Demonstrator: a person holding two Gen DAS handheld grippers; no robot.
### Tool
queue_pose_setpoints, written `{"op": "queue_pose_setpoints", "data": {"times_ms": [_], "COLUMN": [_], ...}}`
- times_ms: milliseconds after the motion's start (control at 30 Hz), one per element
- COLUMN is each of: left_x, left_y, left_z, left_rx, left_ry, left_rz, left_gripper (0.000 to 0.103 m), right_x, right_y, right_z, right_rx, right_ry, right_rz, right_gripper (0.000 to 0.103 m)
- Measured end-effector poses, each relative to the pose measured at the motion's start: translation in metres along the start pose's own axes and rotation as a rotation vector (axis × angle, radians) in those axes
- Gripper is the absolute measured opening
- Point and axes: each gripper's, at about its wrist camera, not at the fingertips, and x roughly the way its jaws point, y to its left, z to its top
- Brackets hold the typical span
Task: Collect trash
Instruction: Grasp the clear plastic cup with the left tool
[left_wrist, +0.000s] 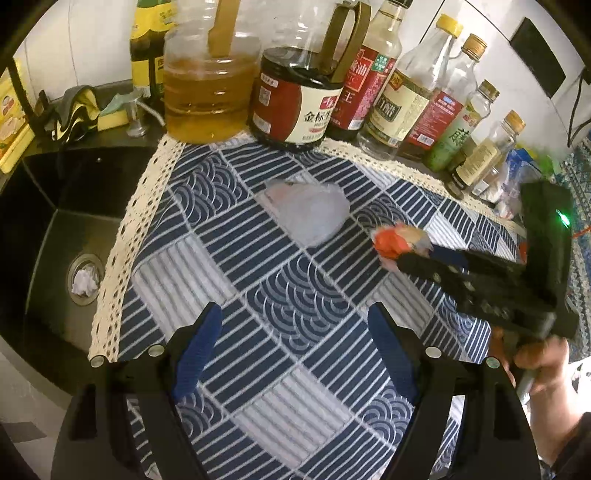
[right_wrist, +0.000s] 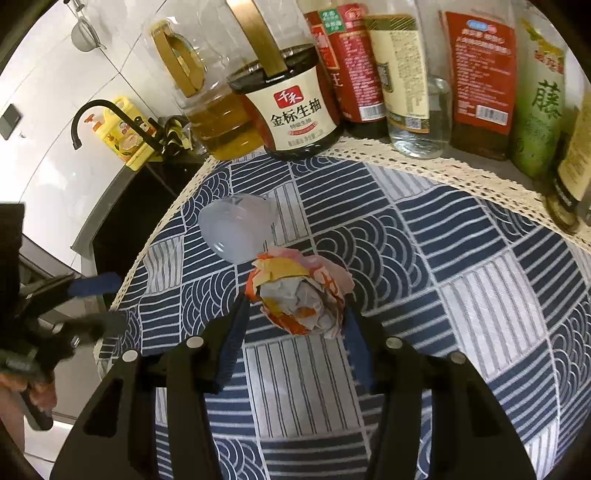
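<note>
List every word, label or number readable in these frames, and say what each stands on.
"千禾" and "金标生抽": cream label of the soy sauce jug.
"王": red-labelled bottle, beside the jug.
"藤": green bottle.
"油": red label of the same red-labelled bottle, left wrist view.
Fine print and barcodes on the other bottles, and the yellow carton: too small or blurred to read.

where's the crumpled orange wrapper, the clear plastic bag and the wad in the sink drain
crumpled orange wrapper (right_wrist: 299, 295), right wrist view, its grey centre
clear plastic bag (left_wrist: 306, 210), left wrist view, its middle
white wad (left_wrist: 84, 282), left wrist view, its middle
</note>
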Motion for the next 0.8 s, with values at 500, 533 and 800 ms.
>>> {"op": "queue_pose_setpoints", "data": {"times_ms": [500, 533, 800], "left_x": [0.063, 0.067, 0.093], "left_y": [-0.029, -0.028, -0.027], "left_z": [0.047, 0.05, 0.069], "left_rx": [0.009, 0.004, -0.01], "left_ry": [0.046, 0.04, 0.058], "left_rz": [0.094, 0.105, 0.165], "left_gripper": [0.079, 0.079, 0.079], "right_x": [-0.046, -0.048, -0.055], "right_y": [-0.036, -0.038, -0.039], "right_z": [-0.038, -0.04, -0.052], "right_rx": [0.037, 0.045, 0.063], "right_ry": [-0.04, -0.043, -0.045], "right_rz": [-0.031, -0.023, 0.017], "right_gripper": [0.051, 0.051, 0.051]}}
